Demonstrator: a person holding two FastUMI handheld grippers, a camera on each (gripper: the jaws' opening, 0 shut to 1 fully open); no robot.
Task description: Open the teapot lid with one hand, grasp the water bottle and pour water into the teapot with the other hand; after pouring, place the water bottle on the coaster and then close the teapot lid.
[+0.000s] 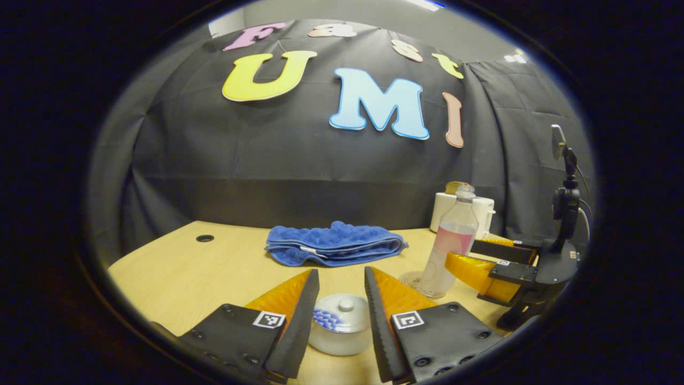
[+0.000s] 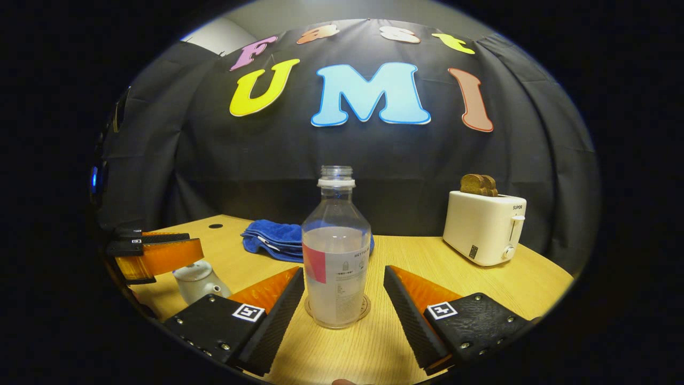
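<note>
One water bottle, one teapot

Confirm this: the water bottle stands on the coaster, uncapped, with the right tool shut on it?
Not quite. In the right gripper view the water bottle stands uncapped on the coaster, but the right tool is open, its fingers apart on either side, not touching it.

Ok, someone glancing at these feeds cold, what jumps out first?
Probably the uncapped water bottle, part full, standing on the coaster between the open fingers of the right gripper. Next, the white teapot, lid on, low between the open fingers of the left gripper. Behind sit a folded blue towel mid-table and a white toaster holding toast at the back right.
</note>
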